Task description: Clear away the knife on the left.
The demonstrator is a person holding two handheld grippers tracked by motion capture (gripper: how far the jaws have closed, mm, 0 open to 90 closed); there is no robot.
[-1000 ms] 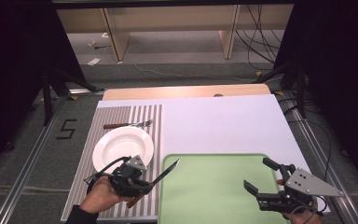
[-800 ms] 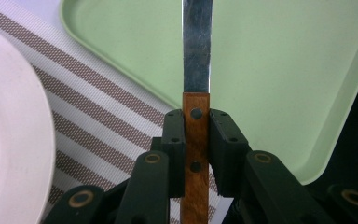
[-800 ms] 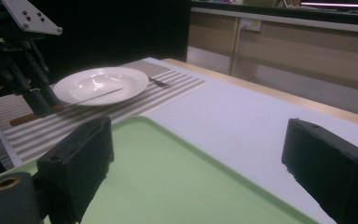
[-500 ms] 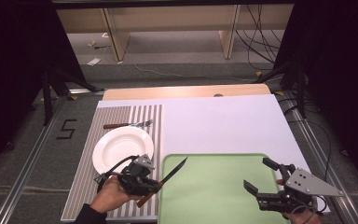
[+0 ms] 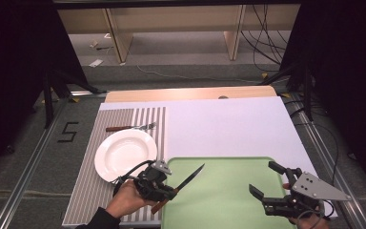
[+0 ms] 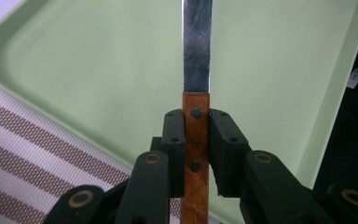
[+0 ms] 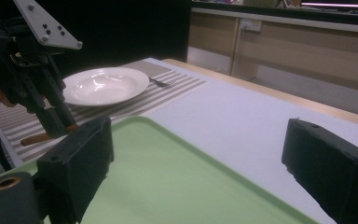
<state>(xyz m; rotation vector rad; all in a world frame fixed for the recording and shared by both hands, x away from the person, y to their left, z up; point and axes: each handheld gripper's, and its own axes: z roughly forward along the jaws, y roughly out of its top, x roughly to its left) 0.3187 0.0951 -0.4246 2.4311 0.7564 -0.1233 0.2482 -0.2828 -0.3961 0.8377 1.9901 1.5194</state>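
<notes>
A knife with a wooden handle and steel blade [image 5: 190, 175] is held in my left gripper [image 5: 167, 191], which is shut on the handle. Its blade points right and away over the left part of the green tray [image 5: 228, 200]. In the left gripper view the jaws [image 6: 196, 135] clamp the handle, and the blade [image 6: 196, 56] runs up over the tray [image 6: 98, 60]. My right gripper [image 5: 263, 178] hovers open at the tray's front right, with nothing between its fingers [image 7: 200, 140]. The right gripper view catches the left gripper [image 7: 63, 123] and the knife handle [image 7: 37, 138] at far left.
A white plate [image 5: 124, 152] sits on the striped placemat [image 5: 88, 191] left of the tray, with a fork [image 5: 131, 127] lying behind it. A white board [image 5: 228, 124] covers the table behind the tray. Plate [image 7: 105, 86] and fork [image 7: 161, 82] appear beyond the tray [image 7: 168, 177].
My left gripper has carried the knife to the right, from over the placemat to the tray's left edge, so the blade reaches farther over the tray. The right gripper has stayed put.
</notes>
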